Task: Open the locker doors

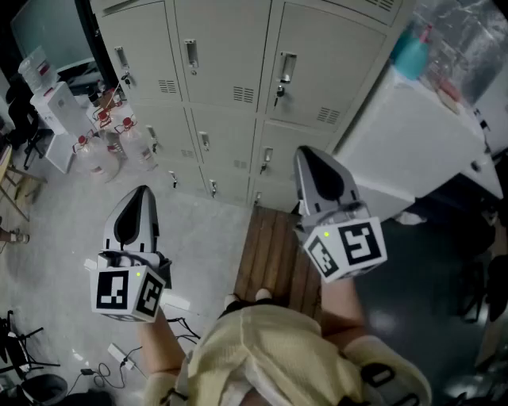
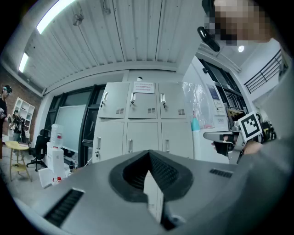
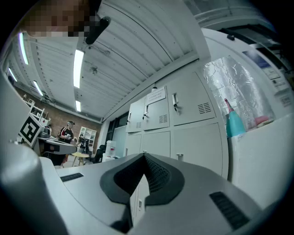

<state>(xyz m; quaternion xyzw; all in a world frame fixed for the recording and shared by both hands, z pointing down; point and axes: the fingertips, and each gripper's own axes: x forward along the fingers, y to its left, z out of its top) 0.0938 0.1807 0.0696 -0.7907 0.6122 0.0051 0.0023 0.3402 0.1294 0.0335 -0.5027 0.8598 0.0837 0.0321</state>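
Cool, even light from long white ceiling tube lamps (image 2: 55, 13), blown out to glare — both gripper views bow the pale grey metal lockers (image 2: 138, 114) and go black at the corners; the head view is dimmer, its left edge murky

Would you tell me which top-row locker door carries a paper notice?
The middle top-row door: a notice sits at its upper edge; the others lack one.

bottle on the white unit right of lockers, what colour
Teal bottle; right gripper view shows it best.
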